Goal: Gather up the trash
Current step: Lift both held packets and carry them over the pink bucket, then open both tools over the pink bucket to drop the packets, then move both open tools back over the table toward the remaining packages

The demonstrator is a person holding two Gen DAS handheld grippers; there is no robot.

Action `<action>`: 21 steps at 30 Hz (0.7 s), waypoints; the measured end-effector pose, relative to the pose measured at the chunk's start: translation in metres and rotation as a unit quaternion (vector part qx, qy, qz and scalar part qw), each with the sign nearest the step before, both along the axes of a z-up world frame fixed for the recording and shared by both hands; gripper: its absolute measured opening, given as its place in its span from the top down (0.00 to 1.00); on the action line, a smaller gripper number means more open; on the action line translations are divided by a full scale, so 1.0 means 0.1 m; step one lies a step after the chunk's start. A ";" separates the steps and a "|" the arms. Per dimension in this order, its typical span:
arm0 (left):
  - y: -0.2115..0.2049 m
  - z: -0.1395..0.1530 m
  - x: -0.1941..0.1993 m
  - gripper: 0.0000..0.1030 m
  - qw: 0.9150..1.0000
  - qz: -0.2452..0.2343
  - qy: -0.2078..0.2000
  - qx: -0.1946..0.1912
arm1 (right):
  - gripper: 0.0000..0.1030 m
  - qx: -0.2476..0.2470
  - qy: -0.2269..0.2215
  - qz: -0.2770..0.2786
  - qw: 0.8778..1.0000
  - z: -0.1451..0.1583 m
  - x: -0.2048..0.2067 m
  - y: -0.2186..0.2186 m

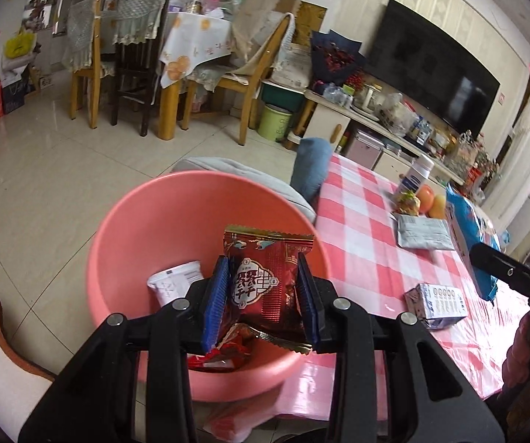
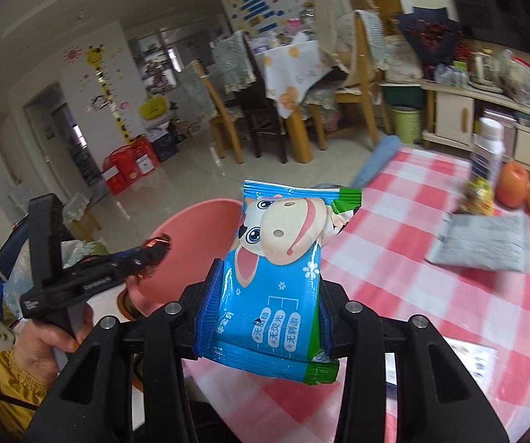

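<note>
Drop-off step: left gripper (image 1: 261, 291) clamped a red wrapper (image 1: 265, 277) over the pink basin (image 1: 124, 229); right gripper (image 2: 265, 302) clamped a blue packet (image 2: 283, 258) beside the basin, to be carried over it before release

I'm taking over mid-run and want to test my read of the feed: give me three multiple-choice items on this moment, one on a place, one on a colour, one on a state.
1. Where is the pink basin?
A. At the edge of the checked tablecloth
B. On the floor by the chairs
C. On the TV cabinet

2. What colour is the packet in the left gripper?
A. Blue
B. Red
C. Grey

3. What is the state of the right gripper?
A. Open and empty
B. Shut with nothing in it
C. Shut on the blue cow packet

Answers:
1. A, the basin overlaps the near edge of the cloth in the left wrist view.
2. B, the red snack packet sits between the blue pads over the basin.
3. C, both pads press against the packet's sides.
</note>
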State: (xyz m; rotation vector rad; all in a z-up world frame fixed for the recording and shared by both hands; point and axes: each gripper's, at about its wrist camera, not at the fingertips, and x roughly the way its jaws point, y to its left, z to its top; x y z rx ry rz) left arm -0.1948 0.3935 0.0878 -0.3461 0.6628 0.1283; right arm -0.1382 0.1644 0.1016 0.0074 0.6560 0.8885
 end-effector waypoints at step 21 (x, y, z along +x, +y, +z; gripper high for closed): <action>0.45 -0.33 0.12 0.24 0.998 0.052 0.038 -0.013 | 0.32 -0.011 0.000 0.039 0.999 -0.11 0.15 1.16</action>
